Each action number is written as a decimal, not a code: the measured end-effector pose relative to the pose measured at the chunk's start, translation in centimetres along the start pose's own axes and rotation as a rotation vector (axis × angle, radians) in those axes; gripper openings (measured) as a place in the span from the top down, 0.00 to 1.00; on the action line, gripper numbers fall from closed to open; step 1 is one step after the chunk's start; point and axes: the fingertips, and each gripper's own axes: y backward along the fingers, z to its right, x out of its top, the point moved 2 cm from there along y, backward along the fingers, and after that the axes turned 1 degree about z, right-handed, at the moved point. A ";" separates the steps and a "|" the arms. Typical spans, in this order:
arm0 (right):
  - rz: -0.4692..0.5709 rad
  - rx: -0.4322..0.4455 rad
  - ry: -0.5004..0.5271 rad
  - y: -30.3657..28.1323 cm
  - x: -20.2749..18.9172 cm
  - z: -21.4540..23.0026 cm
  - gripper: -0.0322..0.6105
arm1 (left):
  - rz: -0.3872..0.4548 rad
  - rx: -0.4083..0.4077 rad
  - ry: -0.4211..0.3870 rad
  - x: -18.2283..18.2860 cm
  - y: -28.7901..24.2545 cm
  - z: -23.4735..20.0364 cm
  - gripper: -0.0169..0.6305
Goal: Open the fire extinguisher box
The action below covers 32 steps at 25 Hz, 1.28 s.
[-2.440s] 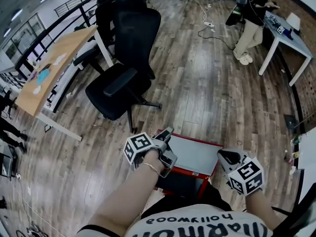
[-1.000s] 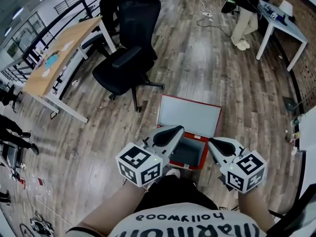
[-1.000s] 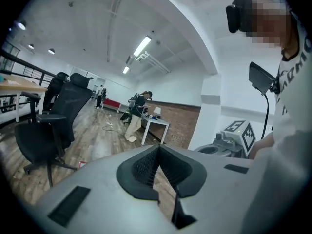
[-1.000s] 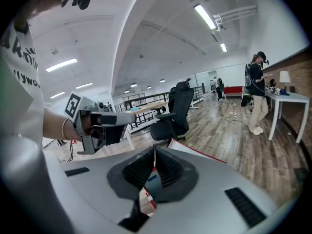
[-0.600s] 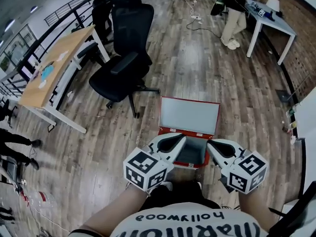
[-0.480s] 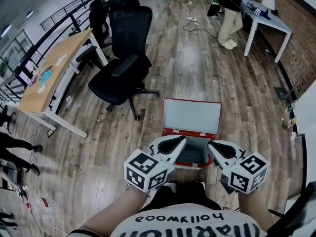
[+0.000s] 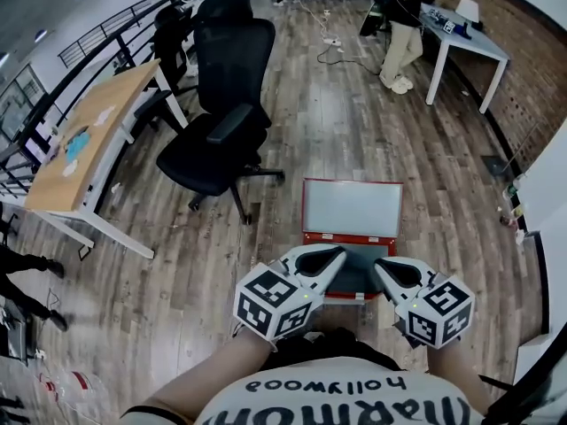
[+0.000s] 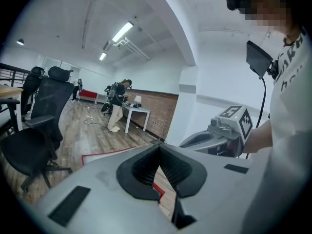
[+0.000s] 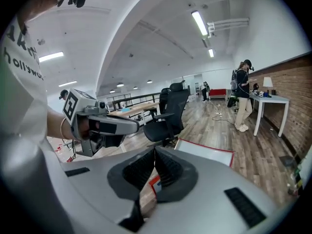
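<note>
The red fire extinguisher box [image 7: 330, 237] lies open on the wooden floor, its pale lid [image 7: 352, 208] folded back flat away from me and the dark inside [image 7: 359, 273] showing. My left gripper [image 7: 339, 253] and right gripper [image 7: 379, 266] hover side by side above the box's near edge, close to my body. Both are shut with nothing between the jaws. The left gripper view shows the jaws [image 8: 158, 146] pressed together, with the red-edged lid [image 8: 105, 154] beyond. Closed jaws [image 9: 155, 150] also fill the right gripper view, with the lid [image 9: 207, 152] ahead of them.
A black office chair [image 7: 221, 122] stands left of the box, a wooden desk [image 7: 84, 135] farther left. A white table [image 7: 465, 38] and a standing person [image 7: 399, 20] are at the far right. A brick wall [image 7: 532, 69] runs along the right side.
My left gripper has come off the box's near left edge and drawn back beside the right one. The box stays open, and both grippers stay shut.
</note>
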 end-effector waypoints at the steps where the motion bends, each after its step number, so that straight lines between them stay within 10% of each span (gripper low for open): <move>1: 0.003 -0.006 -0.002 0.0 0.2 0.1 0.93 | -0.004 -0.004 -0.003 0.0 0.0 0.0 0.96; 32: -0.027 -0.016 -0.028 -0.2 0.0 3.8 0.94 | -0.029 0.077 0.054 -0.8 -1.4 -1.7 0.96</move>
